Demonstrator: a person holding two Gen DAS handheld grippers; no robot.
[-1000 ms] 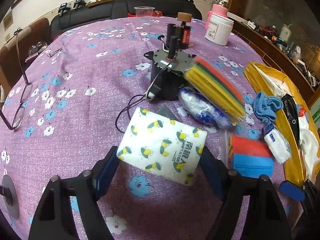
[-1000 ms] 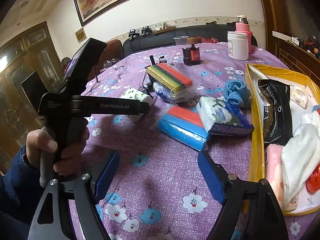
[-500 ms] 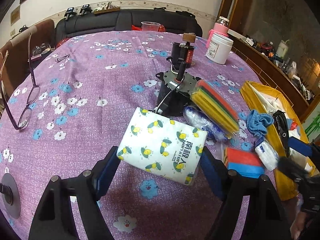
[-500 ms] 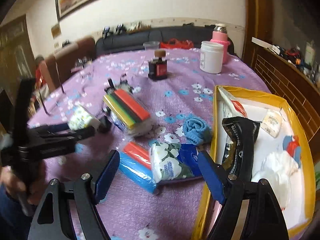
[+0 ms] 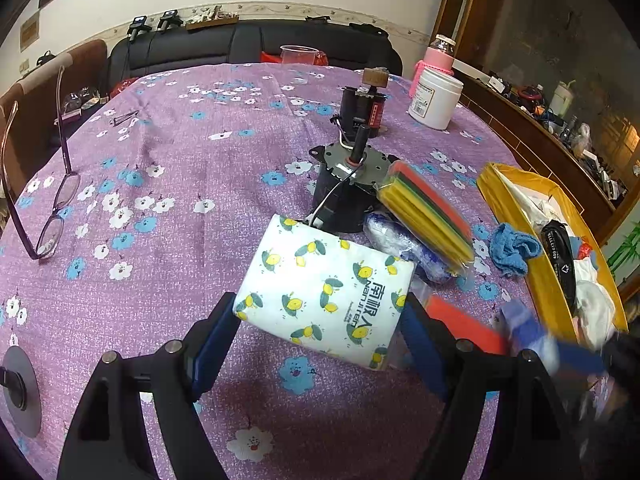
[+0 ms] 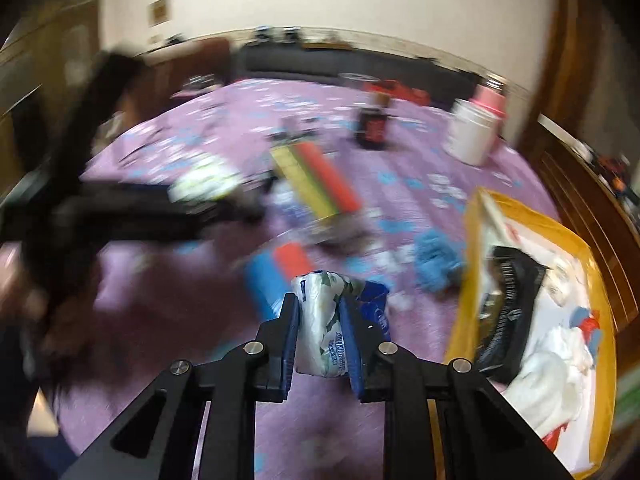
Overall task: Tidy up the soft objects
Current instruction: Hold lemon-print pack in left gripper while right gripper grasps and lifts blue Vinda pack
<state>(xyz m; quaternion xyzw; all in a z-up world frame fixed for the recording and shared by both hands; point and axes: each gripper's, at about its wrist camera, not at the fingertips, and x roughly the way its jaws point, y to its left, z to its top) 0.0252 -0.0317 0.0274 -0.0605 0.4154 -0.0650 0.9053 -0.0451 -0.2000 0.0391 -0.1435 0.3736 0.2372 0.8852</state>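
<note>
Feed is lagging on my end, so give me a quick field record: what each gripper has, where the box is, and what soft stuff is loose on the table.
left gripper: shut on lemon-print tissue pack
right gripper: jaws just closed, shut on floral tissue pack
yellow box: right of the right gripper, partly filled
loose on tablecloth: blue cloth, sponge stack, red and blue sponge

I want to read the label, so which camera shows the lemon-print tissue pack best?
The left wrist view: the tissue pack sits sharp and close between the left gripper pads. The right wrist view shows it only as a pale blur far off.
</note>
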